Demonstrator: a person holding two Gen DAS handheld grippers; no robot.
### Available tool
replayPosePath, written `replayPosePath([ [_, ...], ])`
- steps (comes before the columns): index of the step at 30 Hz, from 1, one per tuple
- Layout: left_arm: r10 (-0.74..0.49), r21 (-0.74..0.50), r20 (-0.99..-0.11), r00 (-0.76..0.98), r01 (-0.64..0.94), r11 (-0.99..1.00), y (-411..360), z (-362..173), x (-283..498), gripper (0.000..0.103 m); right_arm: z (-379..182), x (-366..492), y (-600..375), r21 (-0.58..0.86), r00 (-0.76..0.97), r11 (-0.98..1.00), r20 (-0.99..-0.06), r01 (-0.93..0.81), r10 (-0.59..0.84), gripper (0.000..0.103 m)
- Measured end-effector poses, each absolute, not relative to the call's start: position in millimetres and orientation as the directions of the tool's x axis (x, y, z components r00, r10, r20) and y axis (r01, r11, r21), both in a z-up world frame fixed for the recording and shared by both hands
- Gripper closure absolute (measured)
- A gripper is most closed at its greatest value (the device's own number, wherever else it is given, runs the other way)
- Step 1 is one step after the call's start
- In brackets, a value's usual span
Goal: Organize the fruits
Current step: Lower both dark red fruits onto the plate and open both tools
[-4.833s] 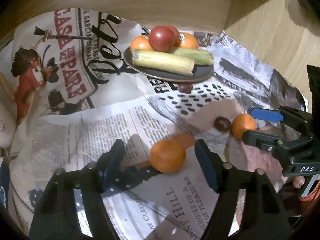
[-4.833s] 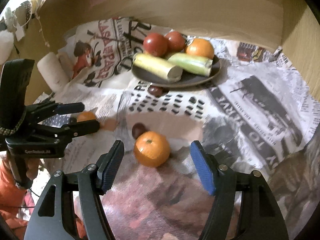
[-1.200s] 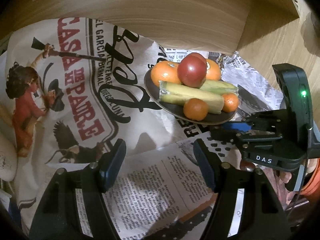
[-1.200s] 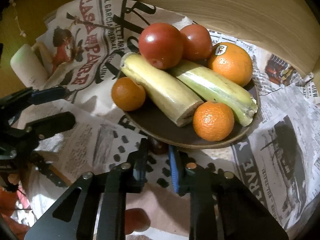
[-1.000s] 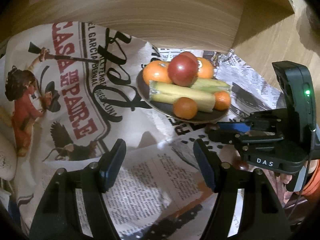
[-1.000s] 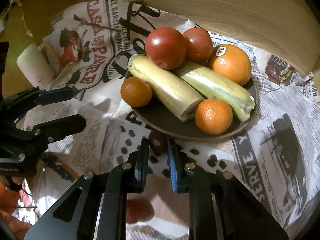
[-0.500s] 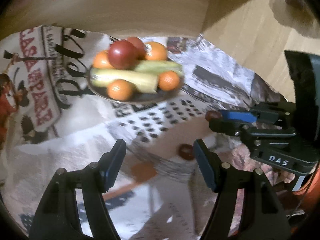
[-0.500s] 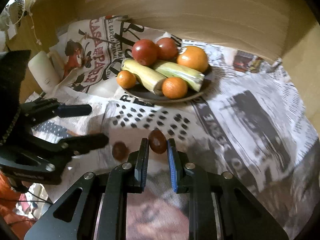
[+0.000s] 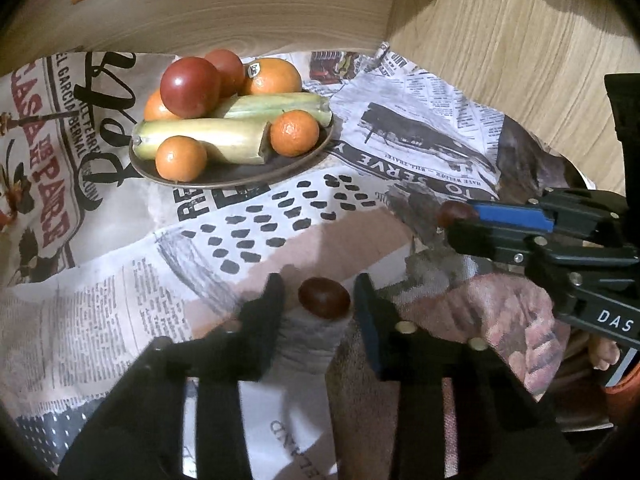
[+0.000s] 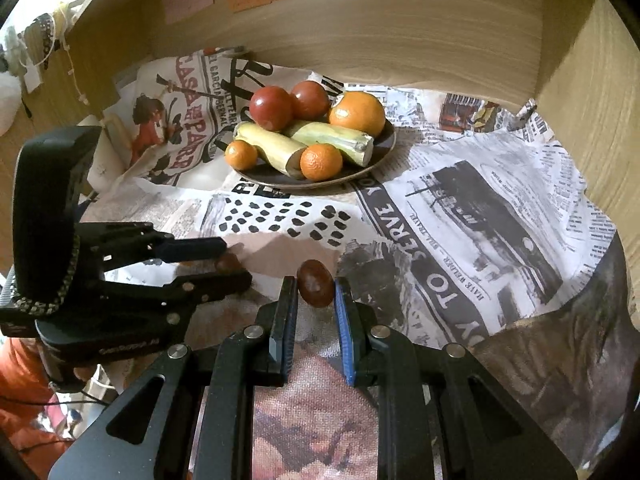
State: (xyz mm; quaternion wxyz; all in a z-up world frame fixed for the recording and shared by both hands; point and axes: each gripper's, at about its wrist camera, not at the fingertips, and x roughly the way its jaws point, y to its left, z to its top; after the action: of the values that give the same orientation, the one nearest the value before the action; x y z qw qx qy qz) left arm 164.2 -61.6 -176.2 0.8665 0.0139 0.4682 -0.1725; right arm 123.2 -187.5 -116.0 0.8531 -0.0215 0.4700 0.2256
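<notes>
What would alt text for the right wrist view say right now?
The right claw is shut on a small dark brown fruit above a newspaper-covered surface. Beyond it, a dark plate holds two tomatoes, two bananas, an orange and two mandarins. At left, the left claw has just been closing around another dark brown fruit.

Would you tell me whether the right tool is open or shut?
Shut: the right tool has both pads pressed against the sides of a small brown fruit.
</notes>
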Motion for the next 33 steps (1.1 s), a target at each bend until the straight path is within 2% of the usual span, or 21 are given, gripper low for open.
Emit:
replayPosePath([
  [1, -0.289, -0.141, -0.818, 0.498, 0.313, 0.939, -61, -176, 165, 0.079, -115, 124, -187, 0.176, 0.458, 0.896, -0.810, -0.407, 0.367, 0.086],
  [23, -0.267, -0.148, -0.760, 0.593, 0.241, 0.959, -8, -127, 222, 0.079, -96, 188, -152, 0.162, 0.481, 0.863, -0.774, -0.478, 0.412, 0.086],
  [33, -0.250, -0.150, -0.768, 0.590, 0.213, 0.965, 7, -136, 256, 0.079, -105, 229, -131, 0.149, 0.446, 0.844, -0.794, -0.515, 0.413, 0.086],
])
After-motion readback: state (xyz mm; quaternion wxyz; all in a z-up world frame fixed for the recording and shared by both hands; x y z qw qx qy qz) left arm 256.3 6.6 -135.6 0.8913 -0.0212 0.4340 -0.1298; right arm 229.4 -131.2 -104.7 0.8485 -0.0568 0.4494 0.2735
